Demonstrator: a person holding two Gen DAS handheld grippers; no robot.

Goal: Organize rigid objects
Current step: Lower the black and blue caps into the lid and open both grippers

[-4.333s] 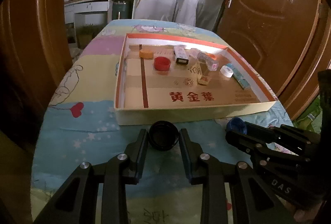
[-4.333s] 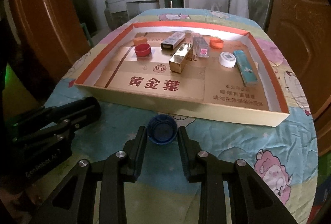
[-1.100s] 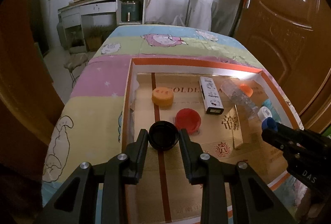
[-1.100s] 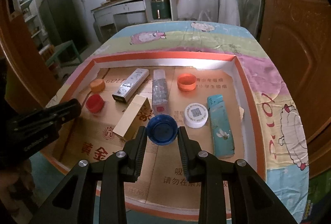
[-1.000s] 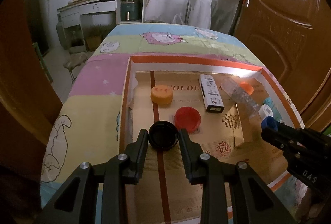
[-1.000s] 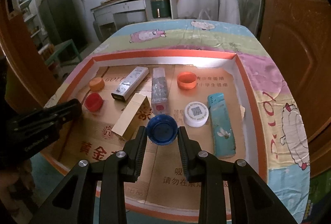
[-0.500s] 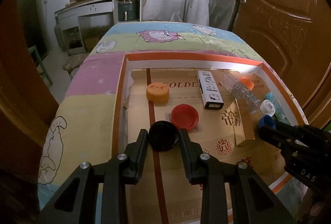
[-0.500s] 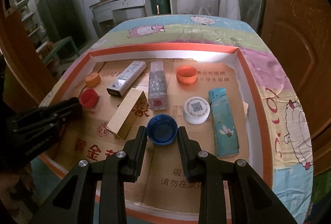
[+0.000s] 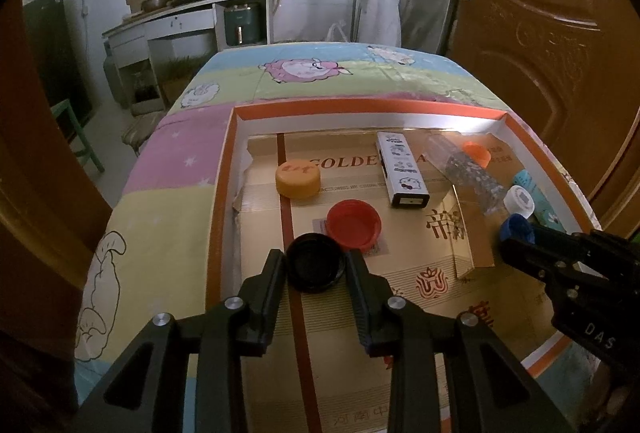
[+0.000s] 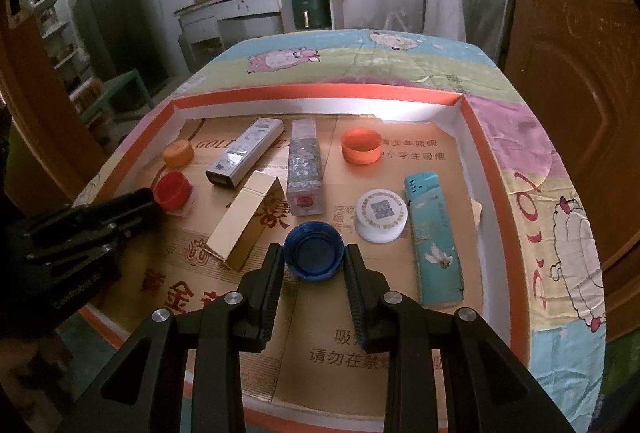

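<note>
A black cap sits low over the tray floor between the fingers of my left gripper, right beside a red cap. The left jaws are opening, and a thin gap shows between the cap and the right finger. My right gripper is shut on a blue cap, held just above the cardboard floor near a white cap. In the left wrist view the right gripper reaches in from the right with the blue cap at its tip.
An orange-rimmed shallow tray on a cartoon-print cloth holds a gold box, a white printed box, a clear glitter box, an orange cap, a yellow cap and a teal lighter. Wooden doors flank the table.
About four seconds ago both caps were gripped on the cloth in front of the tray; now they are over its floor. In the last half second the left jaws have spread slightly.
</note>
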